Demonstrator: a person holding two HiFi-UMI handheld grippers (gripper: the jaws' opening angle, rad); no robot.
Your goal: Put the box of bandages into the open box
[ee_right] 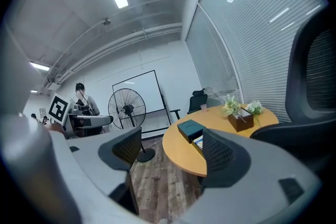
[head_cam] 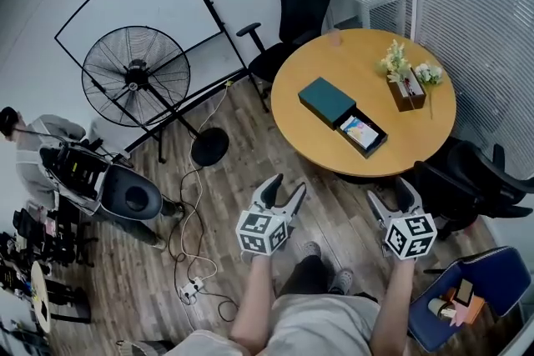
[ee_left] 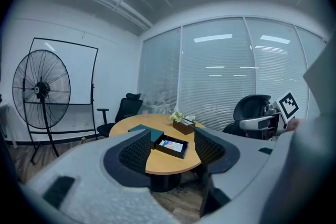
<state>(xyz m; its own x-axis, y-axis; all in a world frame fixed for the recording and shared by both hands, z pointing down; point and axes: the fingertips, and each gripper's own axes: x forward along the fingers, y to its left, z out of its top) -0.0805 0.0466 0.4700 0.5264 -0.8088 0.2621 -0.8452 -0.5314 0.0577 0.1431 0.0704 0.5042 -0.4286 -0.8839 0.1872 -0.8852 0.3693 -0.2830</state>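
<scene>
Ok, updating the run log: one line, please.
left hand-held gripper: open, empty | right hand-held gripper: open, empty | teal box: on table beside open box

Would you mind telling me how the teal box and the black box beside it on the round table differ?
The teal box is shut on top; the black box is open, with a colourful item inside. The teal box stands taller than the black box. The black box lies nearer the person's edge of the table than the teal box. Both are rectangular and lie flat, side by side.

table (head_cam: 350, 54) — open box (head_cam: 362, 134) on it | closed box (head_cam: 326, 101) touching, behind-left | fan (head_cam: 136, 77) left of table
</scene>
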